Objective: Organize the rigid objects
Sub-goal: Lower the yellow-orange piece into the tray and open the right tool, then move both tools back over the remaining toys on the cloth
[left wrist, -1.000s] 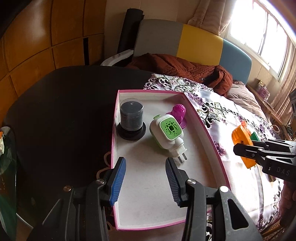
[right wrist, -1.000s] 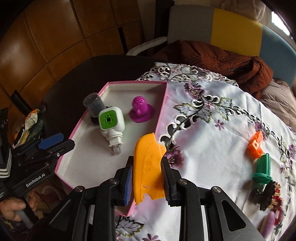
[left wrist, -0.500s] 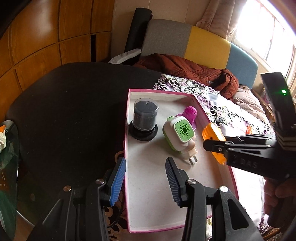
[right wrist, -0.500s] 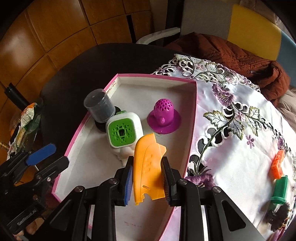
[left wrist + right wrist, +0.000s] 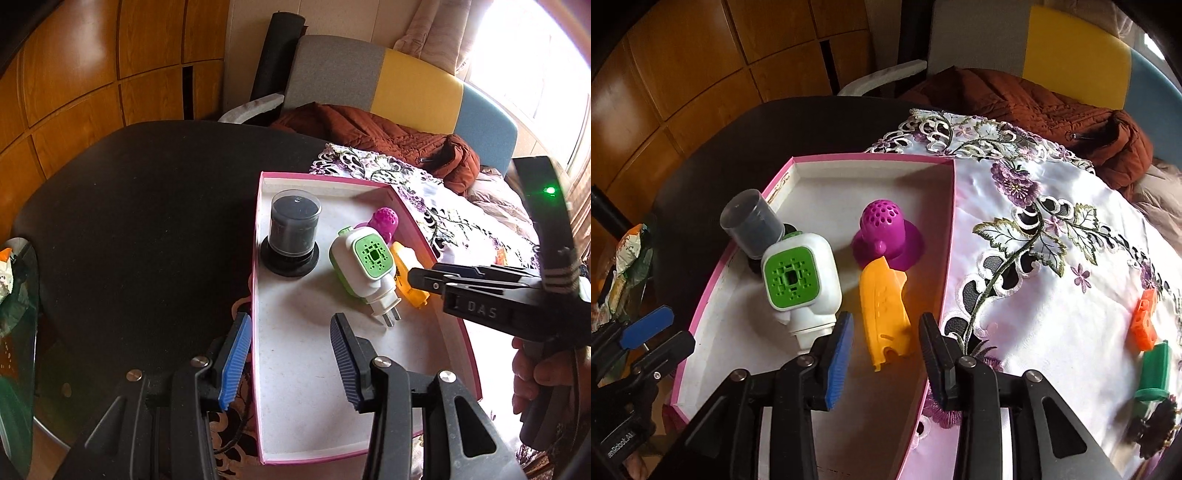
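Observation:
A pink-rimmed white box point(image 5: 945, 243) point(image 5: 256, 236) holds a clear cylinder of dark discs point(image 5: 751, 223) point(image 5: 293, 227), a white and green plug-in device point(image 5: 799, 286) point(image 5: 364, 266), a purple perforated cap point(image 5: 886, 236) point(image 5: 384, 221) and an orange plastic piece point(image 5: 884, 314) point(image 5: 408, 282). My right gripper point(image 5: 884, 347) is open, its fingers either side of the orange piece, which lies in the box against the purple cap. My left gripper point(image 5: 290, 360) is open and empty over the box's near left rim.
The box sits on a black round table point(image 5: 147, 206) partly covered by a white floral cloth point(image 5: 1052, 266). On the cloth at right lie an orange block point(image 5: 1143, 325), a green piece point(image 5: 1154, 373) and a dark flower-shaped object point(image 5: 1152, 424). A brown jacket point(image 5: 1034, 99) lies on the chair behind.
My right gripper carried the orange piece from the cloth into the box, lowered it beside the purple cap and opened. The left gripper stayed open at the box's left rim.

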`<action>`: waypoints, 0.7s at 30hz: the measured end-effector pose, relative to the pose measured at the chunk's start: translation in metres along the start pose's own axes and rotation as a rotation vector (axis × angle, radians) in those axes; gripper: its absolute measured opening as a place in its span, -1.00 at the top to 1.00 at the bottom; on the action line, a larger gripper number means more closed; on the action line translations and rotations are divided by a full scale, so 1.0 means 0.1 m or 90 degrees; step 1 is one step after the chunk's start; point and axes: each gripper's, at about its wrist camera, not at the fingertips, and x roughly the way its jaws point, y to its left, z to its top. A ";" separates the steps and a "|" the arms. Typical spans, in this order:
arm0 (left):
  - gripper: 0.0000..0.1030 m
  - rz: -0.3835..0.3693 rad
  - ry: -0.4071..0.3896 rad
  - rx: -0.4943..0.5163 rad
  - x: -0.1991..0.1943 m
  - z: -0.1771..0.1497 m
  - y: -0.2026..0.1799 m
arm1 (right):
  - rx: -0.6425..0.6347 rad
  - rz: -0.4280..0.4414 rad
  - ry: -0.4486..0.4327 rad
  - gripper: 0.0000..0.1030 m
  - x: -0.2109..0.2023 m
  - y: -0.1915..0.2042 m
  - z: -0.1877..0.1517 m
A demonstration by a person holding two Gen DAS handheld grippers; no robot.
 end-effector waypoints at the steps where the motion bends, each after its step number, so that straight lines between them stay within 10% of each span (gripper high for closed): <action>1: 0.13 0.001 -0.001 0.001 0.00 0.00 -0.01 | 0.003 0.003 -0.006 0.20 -0.03 0.00 -0.02; 21: 0.13 0.001 -0.006 0.033 -0.10 -0.02 -0.17 | 0.034 -0.023 -0.094 -0.24 -0.56 -0.17 -0.20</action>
